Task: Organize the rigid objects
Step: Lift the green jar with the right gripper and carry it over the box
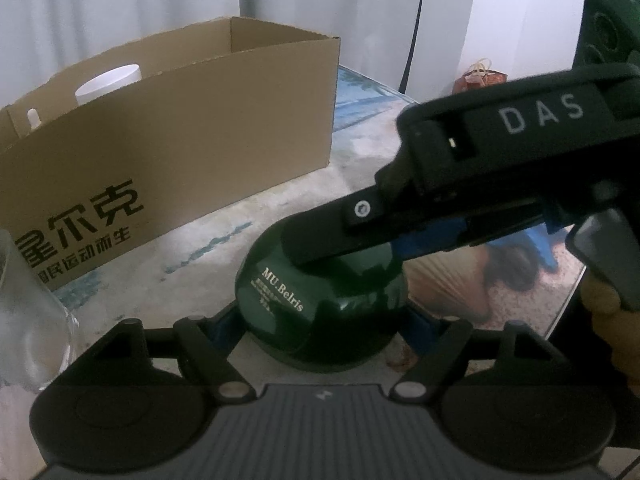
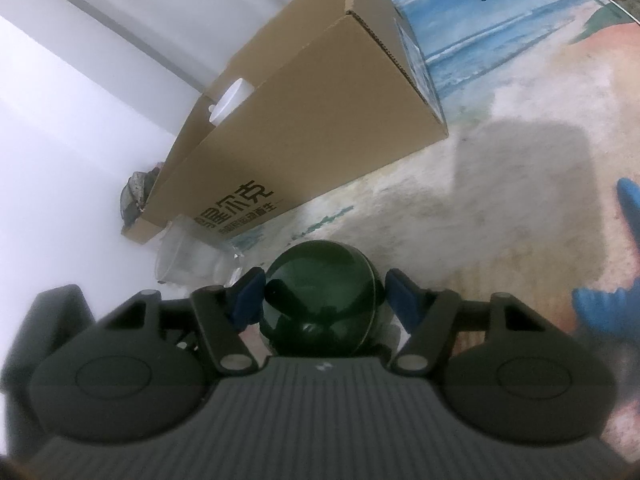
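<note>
A dark green round jar lettered "MU.Belris" stands on the table. My left gripper has the jar's lower body between its blue pads, which stand close beside it; I see no firm press, so it counts as open. My right gripper comes in from the right, one black finger lying across the jar's top. In the right wrist view the jar fills the gap of the right gripper, and both blue pads sit against its sides.
A long open cardboard box stands behind the jar, with a white cylinder inside. A clear container sits at the left. The table bears a beach picture. A hand holds the right gripper.
</note>
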`<state>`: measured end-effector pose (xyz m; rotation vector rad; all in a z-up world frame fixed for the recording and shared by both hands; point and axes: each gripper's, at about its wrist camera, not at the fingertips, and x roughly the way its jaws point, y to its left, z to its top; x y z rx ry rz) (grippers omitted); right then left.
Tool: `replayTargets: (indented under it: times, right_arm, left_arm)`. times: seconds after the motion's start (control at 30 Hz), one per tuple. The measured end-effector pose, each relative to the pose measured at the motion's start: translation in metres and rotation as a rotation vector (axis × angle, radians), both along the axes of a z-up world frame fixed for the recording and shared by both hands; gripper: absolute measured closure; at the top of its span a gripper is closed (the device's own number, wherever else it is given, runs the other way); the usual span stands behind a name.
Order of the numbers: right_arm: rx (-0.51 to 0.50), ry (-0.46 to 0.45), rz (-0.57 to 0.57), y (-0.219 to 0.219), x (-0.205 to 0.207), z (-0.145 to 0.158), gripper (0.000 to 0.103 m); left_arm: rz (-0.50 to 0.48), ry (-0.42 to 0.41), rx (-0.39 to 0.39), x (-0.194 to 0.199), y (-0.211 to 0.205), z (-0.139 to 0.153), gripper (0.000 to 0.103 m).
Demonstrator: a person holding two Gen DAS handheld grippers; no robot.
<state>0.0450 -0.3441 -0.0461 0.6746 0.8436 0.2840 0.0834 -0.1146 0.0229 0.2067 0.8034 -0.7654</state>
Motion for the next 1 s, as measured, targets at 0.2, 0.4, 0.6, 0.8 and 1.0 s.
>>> replayTargets:
  times: [0.2,0.4,0.6,0.8,1.0]
  right_arm:
    - [-0.007,-0.003,0.000,0.001,0.000,0.001,0.037]
    - [-0.020,-0.030,0.005,0.004,-0.004,0.011,0.037]
    - [-0.030,-0.069,0.010,0.006,-0.013,0.024,0.037]
    - [-0.035,-0.109,0.012,0.008,-0.024,0.037,0.037]
    - [-0.086,-0.190,0.028,0.018,-0.031,0.066,0.037]
  left_arm:
    - [0.000,0.001,0.000,-0.001,0.002,0.002,0.022]
    - [0.007,-0.029,-0.012,-0.006,0.006,0.011,0.022]
    - [0.016,-0.061,-0.020,-0.018,0.012,0.021,0.022]
    - [0.027,-0.099,-0.032,-0.030,0.017,0.035,0.022]
    - [0.041,-0.164,-0.059,-0.035,0.026,0.059,0.022]
